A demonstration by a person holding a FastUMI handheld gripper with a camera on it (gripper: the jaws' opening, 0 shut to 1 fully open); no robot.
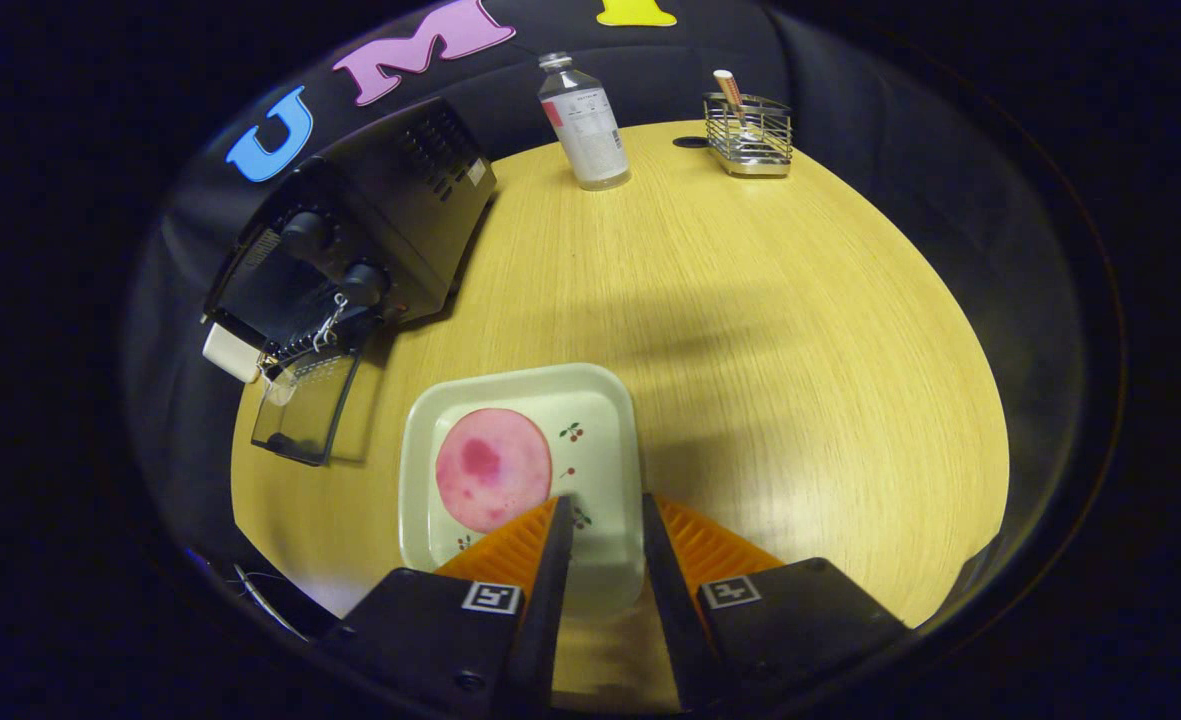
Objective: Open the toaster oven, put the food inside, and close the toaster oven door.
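Gripper (605,505) fingers stand slightly apart above the square plate (610,400), gripping nothing. Ham slice (493,468) lies on that plate; toaster oven (350,240), door (305,410) down, sits beyond-left. Thin slice risks slipping or folding when pinched.

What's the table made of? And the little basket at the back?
The table looks like pale wood or wood-look laminate: fine straight grain, soft sheen. The basket looks like shiny metal wire: thin bright bars. The gripper hangs open over the plate.

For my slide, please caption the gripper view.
Open gripper over plate of pink food; toaster oven door open.
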